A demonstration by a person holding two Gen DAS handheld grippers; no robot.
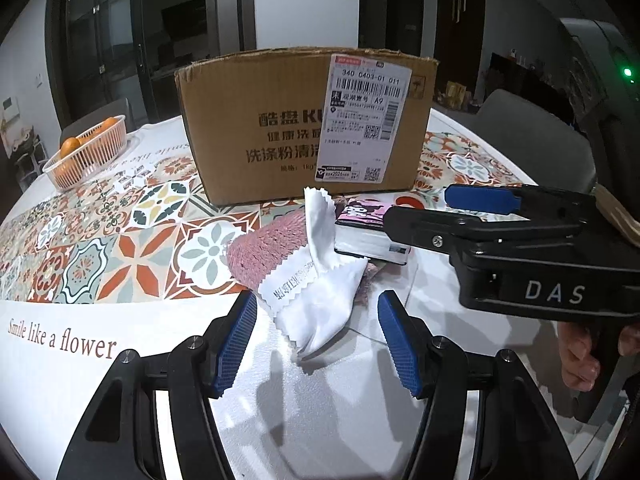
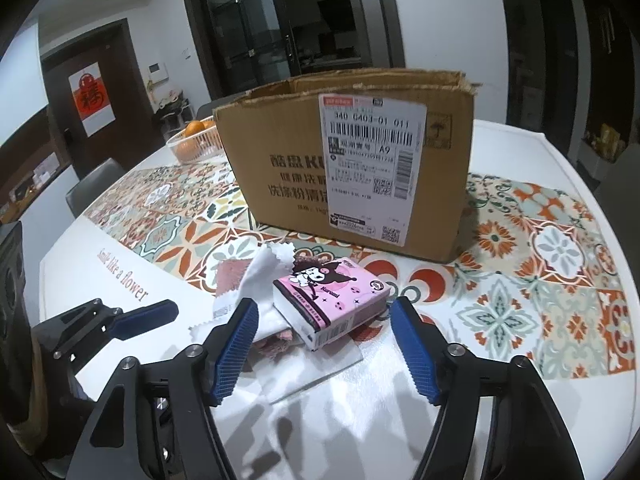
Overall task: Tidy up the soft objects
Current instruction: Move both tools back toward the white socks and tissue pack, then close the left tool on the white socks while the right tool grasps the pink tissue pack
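Left wrist view showed the left claw (image 1: 316,344) spread apart around a white cloth (image 1: 316,300), not squeezing it. The right claw (image 2: 322,346) was spread apart too, with the pink tissue pack (image 2: 332,300) between its fingers. Both things lay on the desk (image 2: 500,400) near the cardboard box (image 2: 280,160).

Crumpled white cloth w/ zigzag-cut edges (image 1: 316,292) lies on the table, one corner sticking up. Under/behind it, a fuzzy pink cloth (image 1: 260,254). Beside both, a pink cartoon-print tissue pack (image 2: 334,300) rests tilted on a flat white cloth (image 2: 320,372).
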